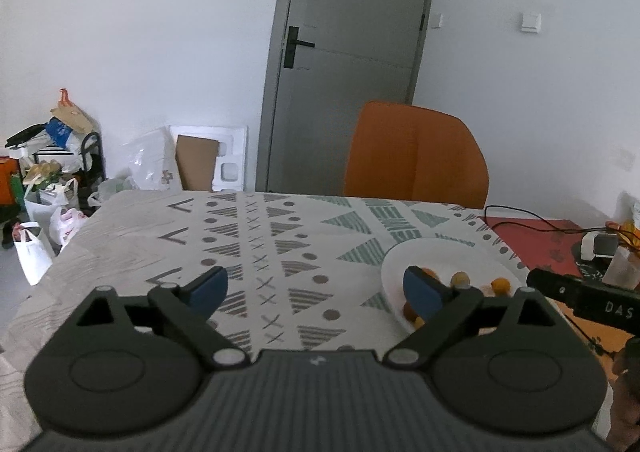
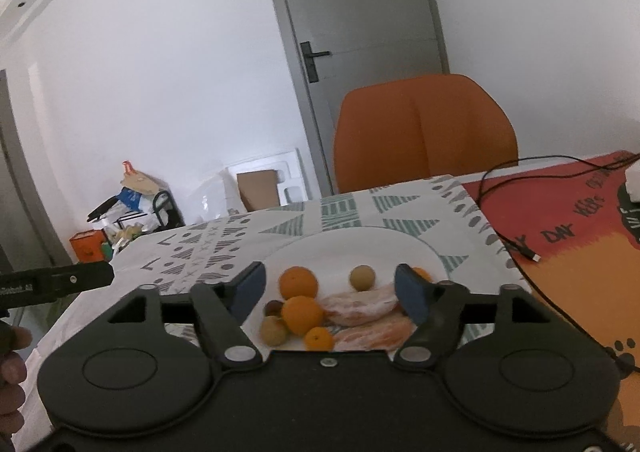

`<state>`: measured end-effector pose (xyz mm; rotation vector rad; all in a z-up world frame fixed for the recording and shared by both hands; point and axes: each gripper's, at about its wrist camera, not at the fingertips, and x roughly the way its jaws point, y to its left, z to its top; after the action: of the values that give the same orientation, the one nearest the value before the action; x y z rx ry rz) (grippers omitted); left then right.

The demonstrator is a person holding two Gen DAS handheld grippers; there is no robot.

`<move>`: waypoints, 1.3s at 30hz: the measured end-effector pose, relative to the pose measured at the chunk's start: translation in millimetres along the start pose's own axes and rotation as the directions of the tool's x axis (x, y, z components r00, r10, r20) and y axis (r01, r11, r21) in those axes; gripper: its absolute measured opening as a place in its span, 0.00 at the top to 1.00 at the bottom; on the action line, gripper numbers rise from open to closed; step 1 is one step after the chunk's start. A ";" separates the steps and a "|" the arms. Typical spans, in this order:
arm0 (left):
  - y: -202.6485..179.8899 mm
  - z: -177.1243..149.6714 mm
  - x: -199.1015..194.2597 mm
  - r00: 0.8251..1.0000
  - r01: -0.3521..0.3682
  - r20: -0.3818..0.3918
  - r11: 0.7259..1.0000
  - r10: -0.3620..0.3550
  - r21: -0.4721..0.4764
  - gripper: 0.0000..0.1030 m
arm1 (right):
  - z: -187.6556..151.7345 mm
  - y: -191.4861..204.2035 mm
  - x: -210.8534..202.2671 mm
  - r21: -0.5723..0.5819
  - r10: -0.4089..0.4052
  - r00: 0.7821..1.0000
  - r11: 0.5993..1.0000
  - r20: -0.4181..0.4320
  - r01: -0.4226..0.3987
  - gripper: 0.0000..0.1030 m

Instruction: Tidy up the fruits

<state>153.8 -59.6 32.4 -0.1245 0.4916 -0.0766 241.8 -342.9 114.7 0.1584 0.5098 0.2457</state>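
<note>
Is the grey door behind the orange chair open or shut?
Shut. The grey door sits flush in its frame, with no gap showing behind the orange chair.

The left gripper [image 1: 316,288] points forward and somewhat downward, its two blue-padded fingers [image 1: 208,289] spread wide apart with nothing between them. Its black linkage arms angle outward from the ribbed grey body. The right gripper [image 2: 330,288] points the same way, forward and tilted down, with its blue-padded fingers [image 2: 412,294] also standing well apart and gripping nothing. In the right wrist view the left gripper's black side shows at the left edge, with part of the person's hand [image 2: 14,356] wrapped below it. In the left wrist view the right gripper's black side shows at the right edge, level with the left one and close beside it.
</note>
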 end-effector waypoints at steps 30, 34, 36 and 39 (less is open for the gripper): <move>17.2 -28.2 -76.8 0.995 -0.101 -0.020 0.995 0.101 0.006 0.04 | -14.0 46.3 -70.8 -0.059 -0.012 1.000 0.998 0.006 0.013 0.00; 22.5 -33.4 -84.4 0.993 -0.118 -0.024 0.993 0.118 0.000 0.04 | -17.0 49.9 -75.8 -0.063 -0.004 1.000 0.998 -0.004 0.003 0.00; 24.8 -35.6 -87.4 0.992 -0.126 -0.028 0.992 0.126 -0.004 0.04 | -19.1 53.1 -77.5 -0.079 -0.018 1.000 0.997 -0.008 0.017 0.00; 27.9 -39.6 -93.0 0.991 -0.132 -0.031 0.991 0.132 -0.011 0.00 | -22.5 55.6 -80.7 -0.082 -0.014 1.000 0.997 -0.017 0.013 0.00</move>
<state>54.5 -26.4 37.2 -0.1036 0.5299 0.0544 151.7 -309.4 144.4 0.0732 0.5171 0.2544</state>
